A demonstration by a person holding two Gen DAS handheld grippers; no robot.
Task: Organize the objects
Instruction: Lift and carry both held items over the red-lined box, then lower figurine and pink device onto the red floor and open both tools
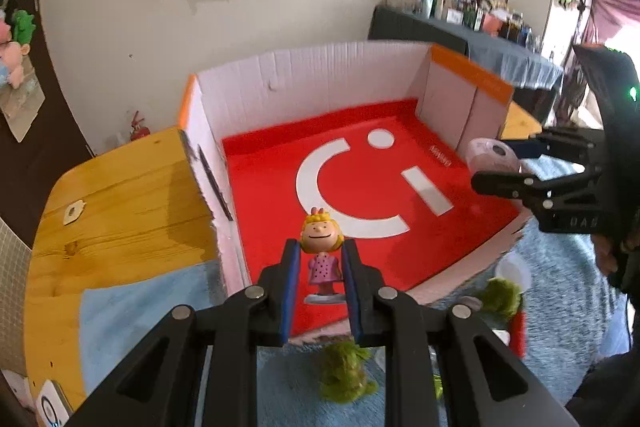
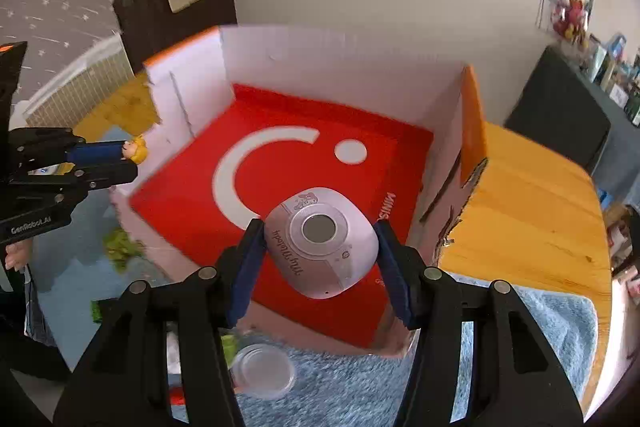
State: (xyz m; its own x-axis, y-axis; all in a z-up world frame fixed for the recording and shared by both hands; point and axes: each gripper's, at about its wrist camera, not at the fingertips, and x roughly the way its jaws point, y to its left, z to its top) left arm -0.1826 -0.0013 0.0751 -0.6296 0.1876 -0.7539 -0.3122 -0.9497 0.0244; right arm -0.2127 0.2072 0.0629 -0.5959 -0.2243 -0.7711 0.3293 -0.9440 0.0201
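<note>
My left gripper (image 1: 319,247) is shut on a small figurine (image 1: 320,259) of a blonde girl in a pink dotted dress, held upright over the near edge of an open cardboard box (image 1: 304,75) with a red floor and white smiley mark. My right gripper (image 2: 320,239) is shut on a rounded pink gadget (image 2: 322,247) with a round lens, over the box's near part. In the left wrist view the right gripper (image 1: 500,163) with the pink gadget (image 1: 490,153) shows at the right. The right wrist view has the left gripper (image 2: 134,159) with the figurine's head (image 2: 136,149) at the left.
The box stands on a wooden table (image 1: 120,195) partly covered by a fluffy blue mat (image 2: 552,319). Green fuzzy toys (image 1: 344,371) (image 1: 500,297) and a clear round lid (image 2: 262,369) lie on the mat in front of the box. A cluttered shelf (image 1: 480,11) is behind.
</note>
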